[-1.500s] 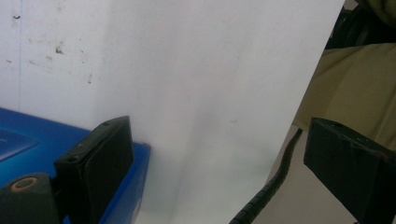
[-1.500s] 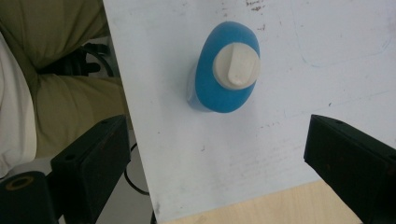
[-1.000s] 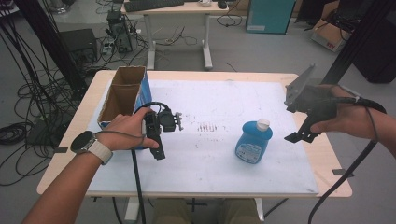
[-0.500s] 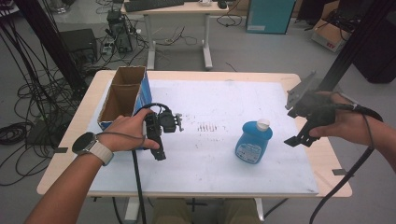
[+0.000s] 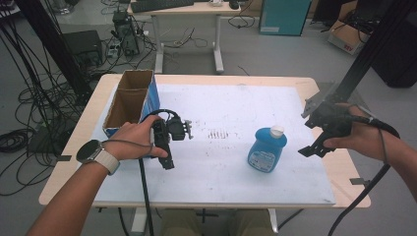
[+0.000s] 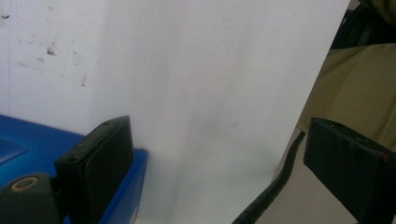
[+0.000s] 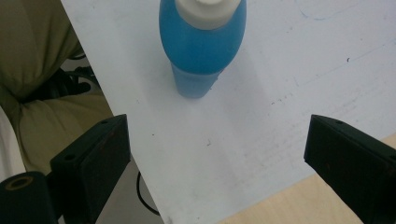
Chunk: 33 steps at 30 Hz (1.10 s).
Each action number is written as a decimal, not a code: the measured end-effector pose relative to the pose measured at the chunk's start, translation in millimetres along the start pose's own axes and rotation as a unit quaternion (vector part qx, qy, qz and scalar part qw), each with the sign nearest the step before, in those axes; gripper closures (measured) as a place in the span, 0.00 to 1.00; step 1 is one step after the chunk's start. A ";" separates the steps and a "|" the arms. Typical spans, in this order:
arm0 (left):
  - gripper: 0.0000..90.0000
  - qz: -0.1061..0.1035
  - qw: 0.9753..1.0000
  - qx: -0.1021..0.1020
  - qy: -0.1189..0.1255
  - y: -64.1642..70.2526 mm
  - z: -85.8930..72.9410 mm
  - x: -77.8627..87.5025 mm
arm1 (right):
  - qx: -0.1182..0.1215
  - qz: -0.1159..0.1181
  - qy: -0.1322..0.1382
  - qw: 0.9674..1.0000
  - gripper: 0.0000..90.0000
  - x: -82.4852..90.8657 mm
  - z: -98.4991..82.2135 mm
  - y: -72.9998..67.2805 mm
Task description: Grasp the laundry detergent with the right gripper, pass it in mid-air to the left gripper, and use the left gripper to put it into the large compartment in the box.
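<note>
- High view: nearest the person, the left gripper (image 5: 164,140) rests low on the white table (image 5: 221,182), held in the left hand (image 5: 133,140), just beside a blue cardboard box (image 5: 129,101) that stands open at the top.
- Left gripper view: its jaws stand wide apart with nothing between them; one jaw sits close against the blue box (image 6: 28,140). A careless swing could knock the box askew.
- High view: the right gripper (image 5: 322,137) hangs above the table's right edge, well apart from the blue bottle (image 5: 267,148), which stands upright near the middle of the table with its white cap (image 5: 277,131) on.
- Right gripper view: its jaws gape wide and empty, and the bottle (image 7: 201,46) lies ahead, between their lines but beyond reach.
- Judged risk: the bottle is rounded and smooth, so a grip taken too high or off-centre may tip it or let it slip.
- Judged risk: the trailing cable (image 5: 366,189) could snag on the table's corner during the reach.
</note>
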State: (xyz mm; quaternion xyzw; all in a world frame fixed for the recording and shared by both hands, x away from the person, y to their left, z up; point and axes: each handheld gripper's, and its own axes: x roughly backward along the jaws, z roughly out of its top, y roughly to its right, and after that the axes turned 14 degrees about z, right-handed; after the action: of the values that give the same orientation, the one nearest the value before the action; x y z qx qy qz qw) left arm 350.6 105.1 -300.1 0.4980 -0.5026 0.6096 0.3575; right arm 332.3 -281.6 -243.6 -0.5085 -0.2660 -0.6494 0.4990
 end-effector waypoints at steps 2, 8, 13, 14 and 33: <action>0.10 0.000 1.000 0.000 0.000 -0.2 -0.2 -0.4 | -0.007 -0.003 0.005 1.000 0.07 -3.8 -2.9 1.2; 0.10 0.001 1.000 -0.004 -0.001 -0.9 -0.7 -1.1 | -0.016 0.006 0.023 1.000 0.06 -11.2 -6.9 2.5; 0.10 -0.006 1.000 0.005 0.001 0.0 -0.6 -2.8 | -0.029 0.007 0.029 0.999 0.05 -15.6 -9.1 3.1; 0.10 -0.006 1.000 0.005 0.001 0.0 -0.6 -2.8 | -0.031 0.007 0.030 0.999 0.05 -16.3 -9.5 3.3; 0.10 -0.006 1.000 0.002 -0.001 -0.3 -0.6 -4.0 | -0.046 0.013 0.069 0.996 0.05 -33.4 -18.2 5.9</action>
State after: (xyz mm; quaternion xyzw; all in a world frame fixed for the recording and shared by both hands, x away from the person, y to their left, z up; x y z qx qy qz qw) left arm 351.7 106.0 -303.9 0.5026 -0.4983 0.6079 0.3599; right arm 330.0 -286.6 -281.7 -0.4881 -0.1938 -0.6884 0.5003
